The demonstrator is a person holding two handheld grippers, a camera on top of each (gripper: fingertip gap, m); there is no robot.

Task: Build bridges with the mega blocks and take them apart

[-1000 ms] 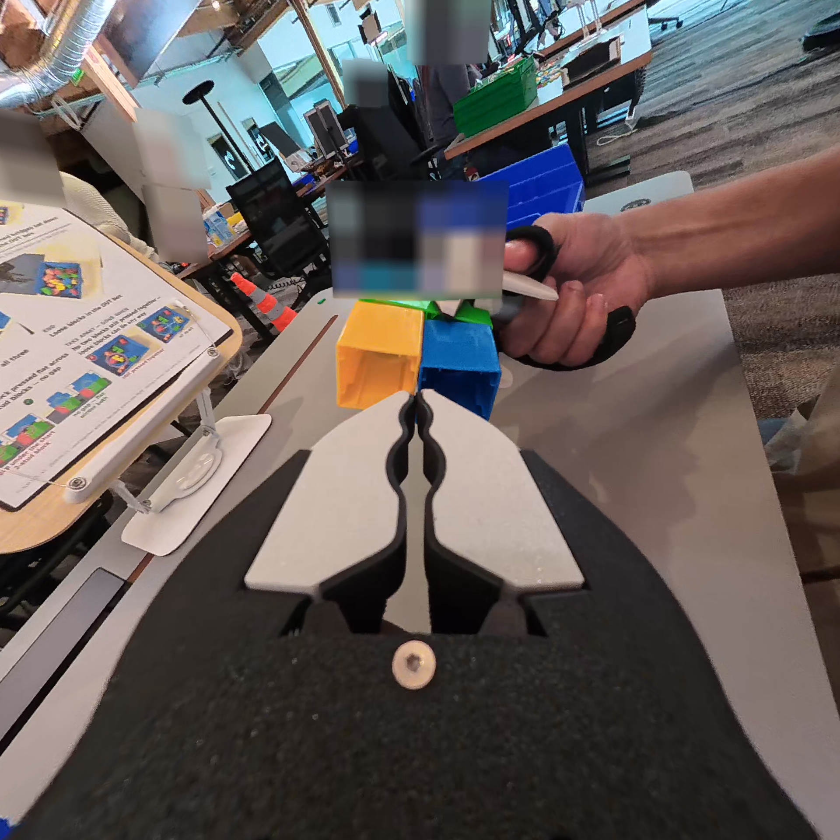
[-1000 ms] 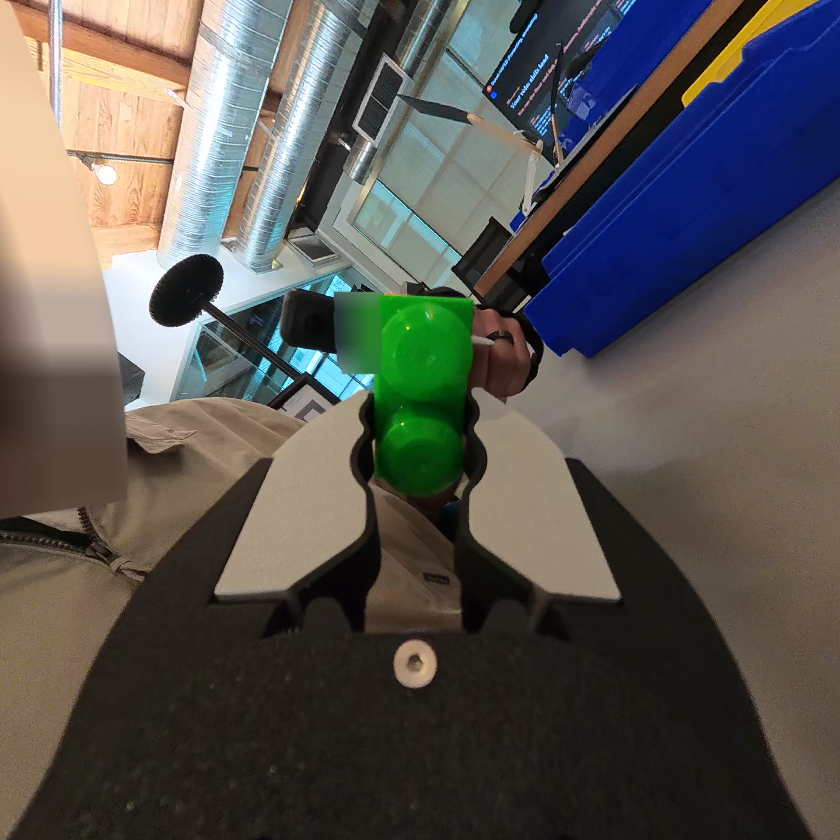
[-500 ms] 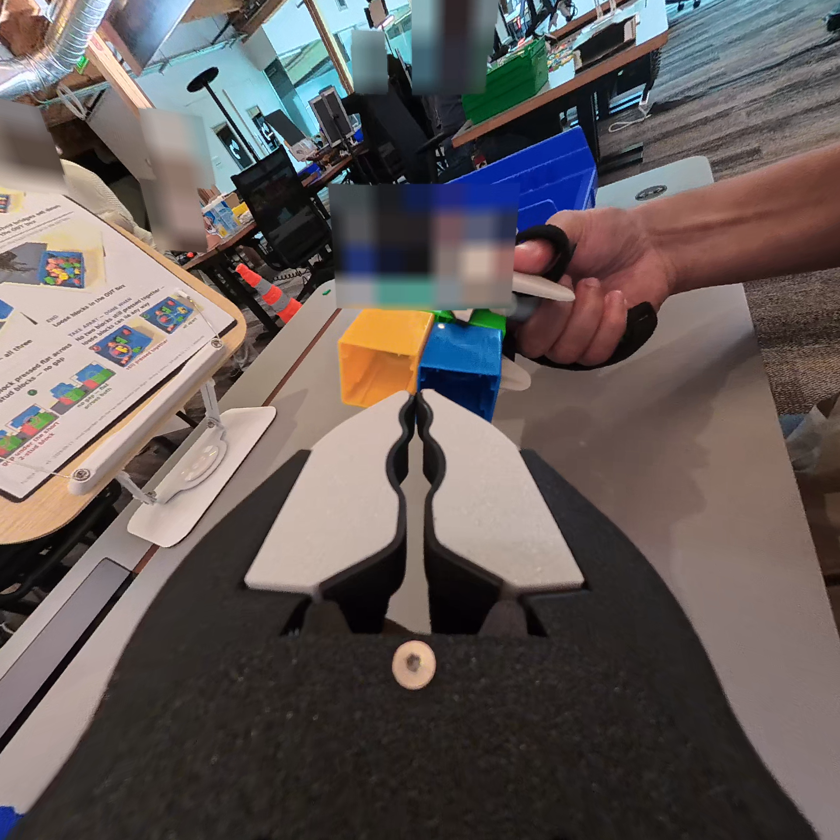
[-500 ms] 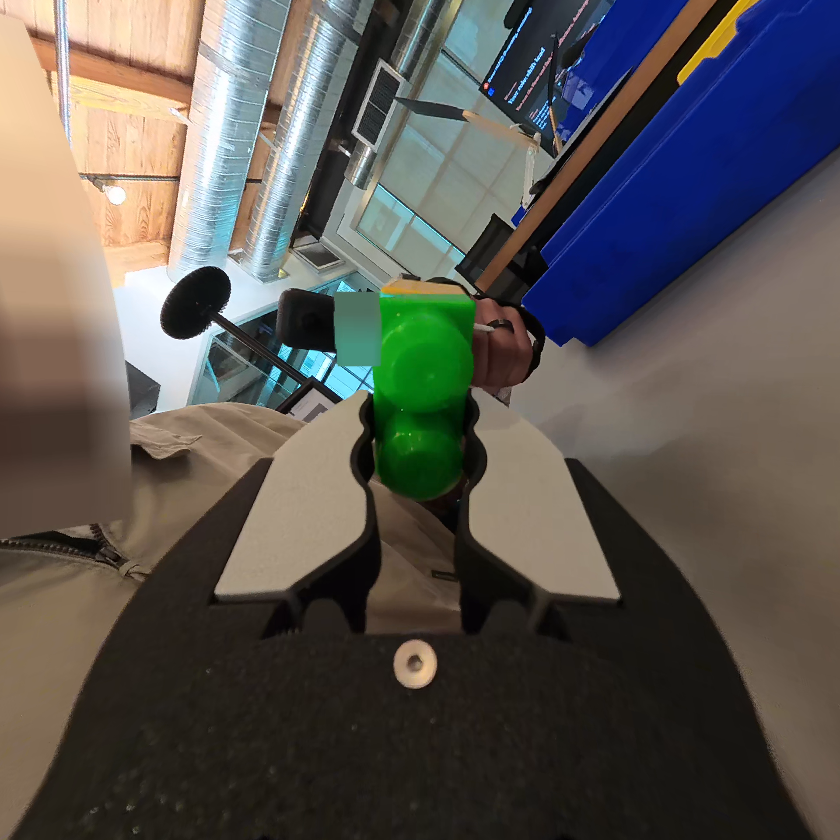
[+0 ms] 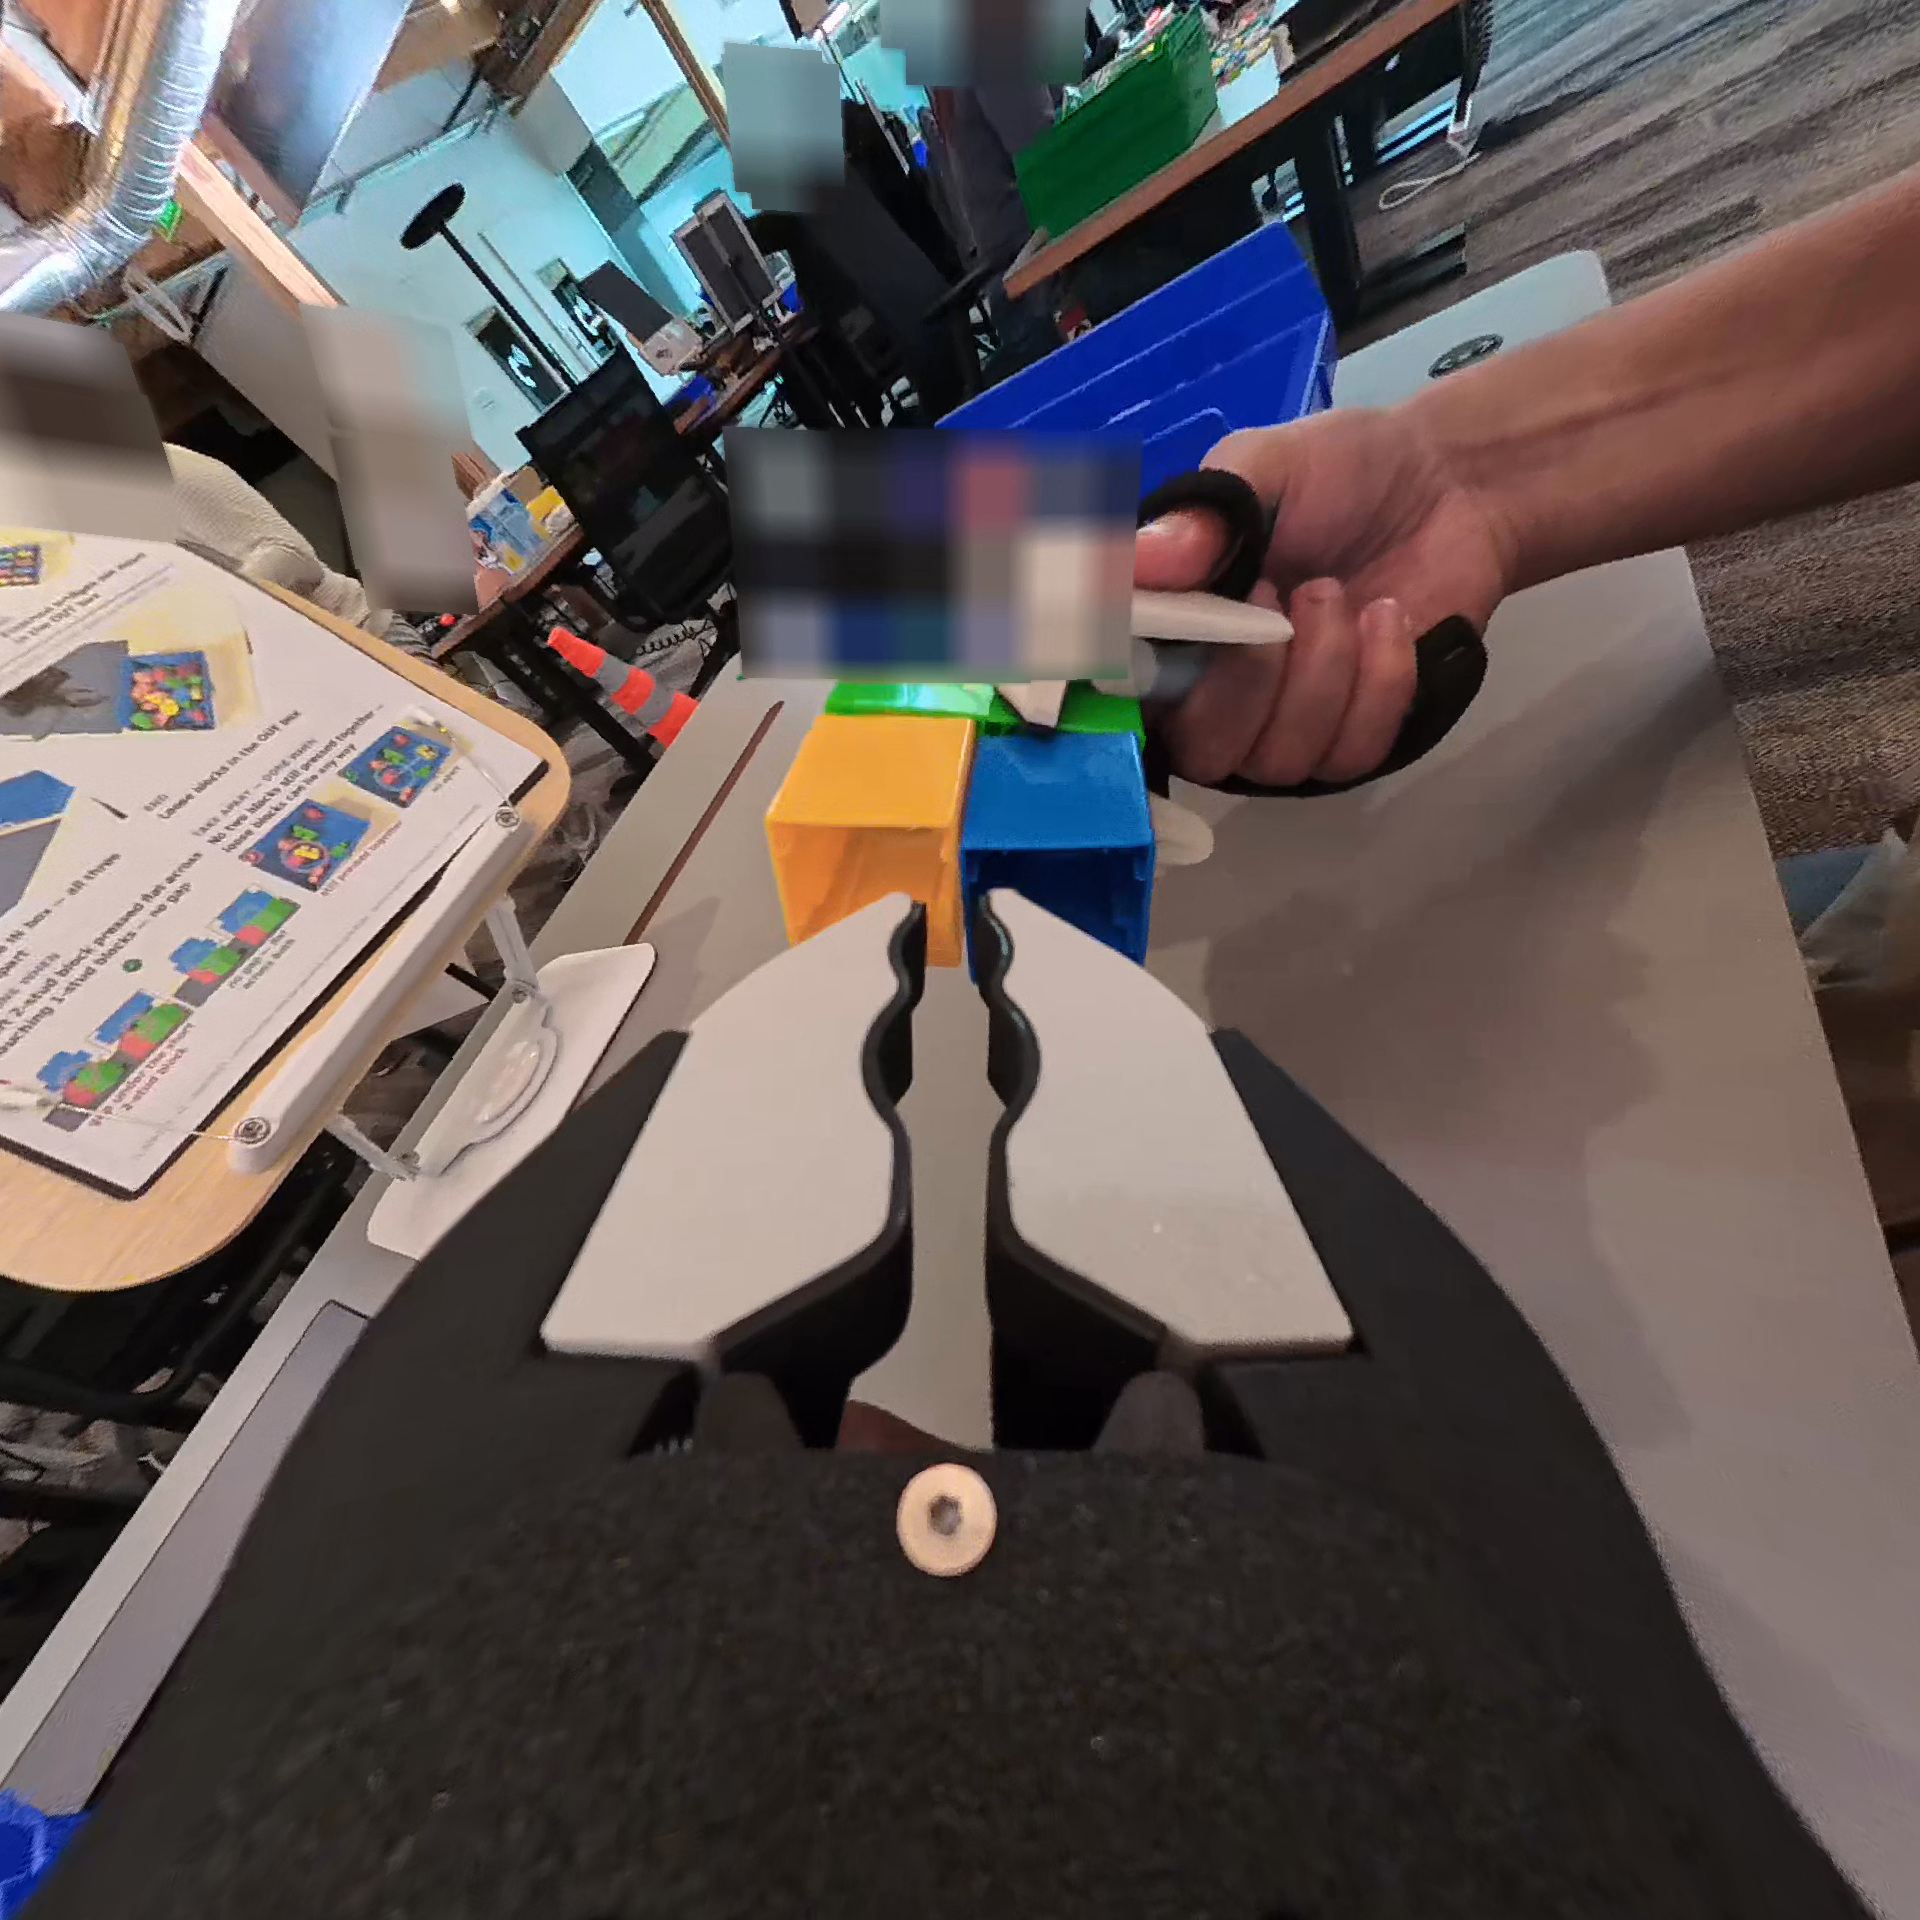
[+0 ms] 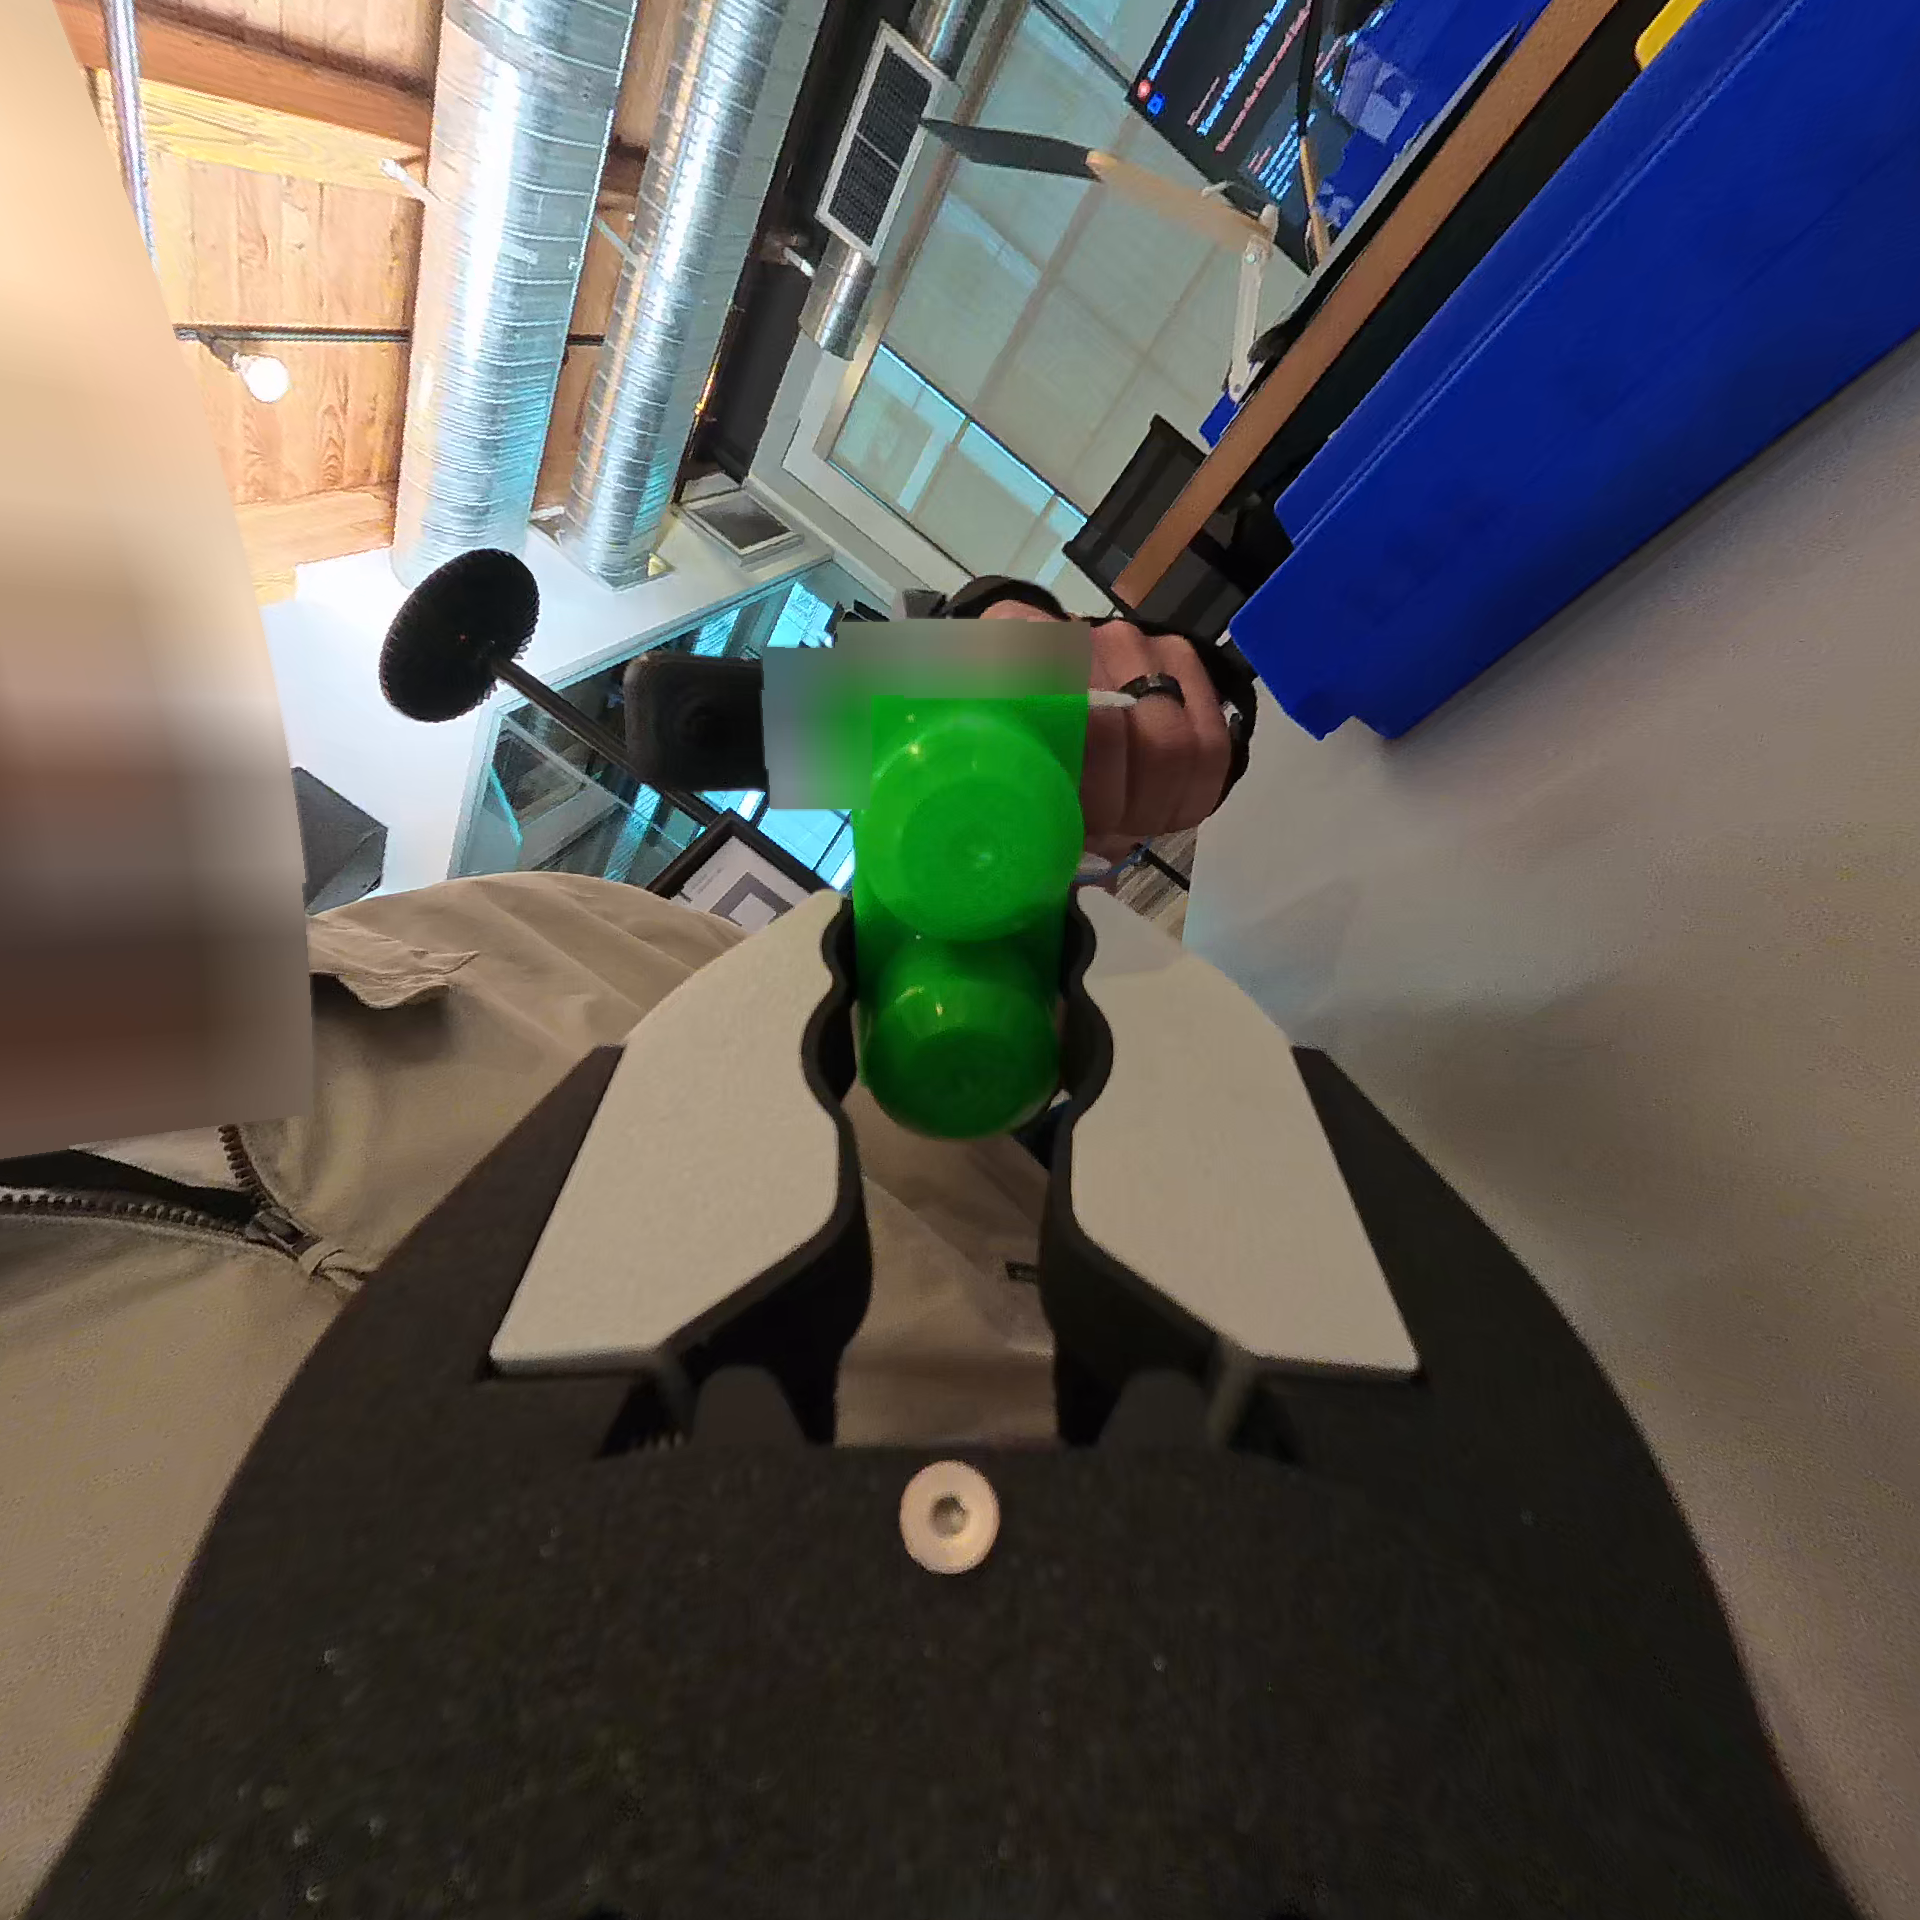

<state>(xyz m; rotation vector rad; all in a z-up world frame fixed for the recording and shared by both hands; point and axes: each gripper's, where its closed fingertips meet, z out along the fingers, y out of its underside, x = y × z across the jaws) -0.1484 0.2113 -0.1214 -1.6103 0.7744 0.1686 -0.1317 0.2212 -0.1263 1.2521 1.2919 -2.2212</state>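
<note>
The main risk is a twist: the right gripper (image 6: 956, 1023) is clamped on the green block (image 6: 966, 831) only at its near stud, so most of the block sticks out past the fingertips, and any sideways pull or uneven lift could lever it round in the grip or let it slip out. The second risk is to the piers. The yellow block (image 5: 868, 821) and blue block (image 5: 1055, 831) lie side by side, touching, with their hollow undersides facing the left camera, and the green block spans their far ends; if the green one is pulled off with nothing bracing them, both could drag along or come away unevenly and fall to the table (image 5: 1455, 1039). The left gripper (image 5: 945, 930) could give that bracing, but it holds nothing: its fingers stand a narrow slit apart, tips just short of the seam between yellow and blue, and it is hard to tell whether they touch. That slit looks too narrow to take either block, so it would need to open wider first or simply press. A hand (image 5: 1340, 623) holds the right tool at the blue block's far right.
</note>
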